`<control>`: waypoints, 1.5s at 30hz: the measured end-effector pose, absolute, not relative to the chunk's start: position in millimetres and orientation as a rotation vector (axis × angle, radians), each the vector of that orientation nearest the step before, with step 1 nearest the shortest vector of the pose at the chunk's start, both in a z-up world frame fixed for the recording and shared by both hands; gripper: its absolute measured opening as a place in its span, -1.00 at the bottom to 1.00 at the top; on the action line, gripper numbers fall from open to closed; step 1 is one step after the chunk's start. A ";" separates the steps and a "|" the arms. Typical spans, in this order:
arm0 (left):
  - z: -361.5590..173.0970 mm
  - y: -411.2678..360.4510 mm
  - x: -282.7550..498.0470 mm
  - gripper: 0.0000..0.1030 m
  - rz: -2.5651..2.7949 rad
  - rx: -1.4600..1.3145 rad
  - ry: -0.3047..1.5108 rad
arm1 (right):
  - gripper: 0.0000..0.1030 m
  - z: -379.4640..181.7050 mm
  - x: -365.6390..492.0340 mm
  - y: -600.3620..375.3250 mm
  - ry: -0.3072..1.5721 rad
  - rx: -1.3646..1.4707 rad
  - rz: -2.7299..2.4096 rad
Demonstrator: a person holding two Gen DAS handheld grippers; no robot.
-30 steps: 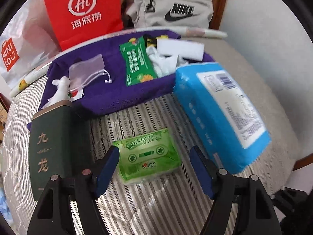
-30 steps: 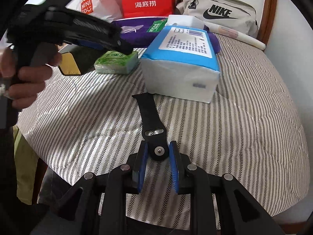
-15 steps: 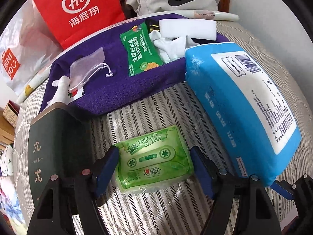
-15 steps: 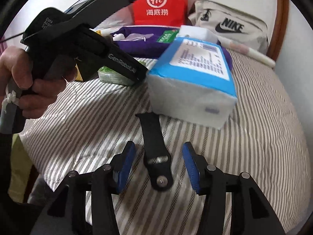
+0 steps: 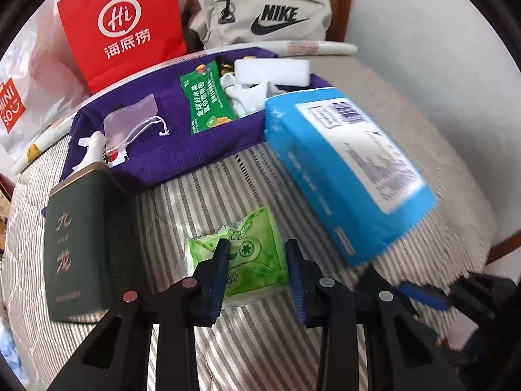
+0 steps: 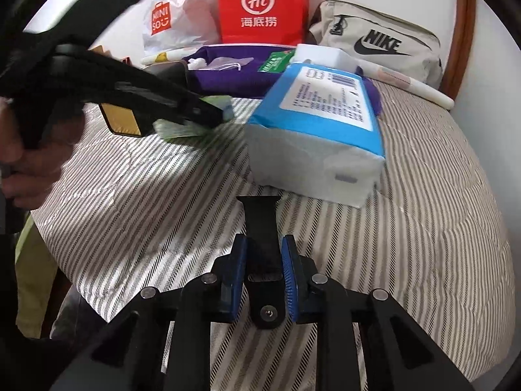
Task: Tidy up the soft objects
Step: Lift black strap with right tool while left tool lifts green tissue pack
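My left gripper (image 5: 257, 260) is shut on a green tissue pack (image 5: 254, 257), which is squeezed and crumpled between the fingers on the striped mattress (image 5: 202, 189). My right gripper (image 6: 263, 260) is closed around a black watch strap (image 6: 262, 221) that lies on the mattress (image 6: 162, 202); the pads sit at both its edges. A big blue tissue package (image 5: 345, 176) lies to the right, also in the right wrist view (image 6: 322, 123). A purple towel (image 5: 182, 137) behind holds a pouch (image 5: 130, 120), a green packet (image 5: 208, 97) and a white block (image 5: 272, 71).
A dark green box (image 5: 78, 244) lies left of the tissue pack. A red paper bag (image 5: 123, 22), a Miniso plastic bag (image 5: 13, 104) and a beige Nike bag (image 5: 260, 16) stand at the back. The mattress edge drops off at the right.
My left gripper has closed on the green tissue pack and crumpled it. My right gripper, open half a second ago, has moved forward along the strap and closed on it.
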State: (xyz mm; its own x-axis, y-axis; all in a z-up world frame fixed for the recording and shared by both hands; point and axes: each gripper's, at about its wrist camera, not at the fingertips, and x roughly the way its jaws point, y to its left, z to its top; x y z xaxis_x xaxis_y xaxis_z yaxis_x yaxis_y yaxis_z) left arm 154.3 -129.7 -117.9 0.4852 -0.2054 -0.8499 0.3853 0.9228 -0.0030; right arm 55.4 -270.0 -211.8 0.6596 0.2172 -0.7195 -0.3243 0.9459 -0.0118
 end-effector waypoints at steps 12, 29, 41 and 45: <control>-113.0 -90.0 84.2 -0.37 -0.348 0.183 0.964 | -0.57 -214.5 45.8 -277.5 0.811 -0.140 0.246; -142.0 -17.3 70.7 0.31 -0.229 0.077 0.937 | -0.35 -214.9 63.0 -272.1 0.817 -0.127 0.258; -162.9 -3.7 80.7 0.55 -0.098 0.035 0.965 | -0.26 -216.2 61.4 -271.8 0.791 -0.125 0.267; -160.8 5.2 81.5 0.43 -0.133 -0.030 0.953 | -0.60 -215.9 59.4 -271.8 0.778 -0.134 0.264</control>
State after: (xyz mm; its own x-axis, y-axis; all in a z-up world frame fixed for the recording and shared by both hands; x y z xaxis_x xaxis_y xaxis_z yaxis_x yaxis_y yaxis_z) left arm 81.5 5.2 -160.8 0.5720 -0.1271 -0.8104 0.1005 0.9913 -0.0846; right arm 59.4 -271.8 -215.9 0.6813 0.1853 -0.7082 -0.2839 0.9586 -0.0224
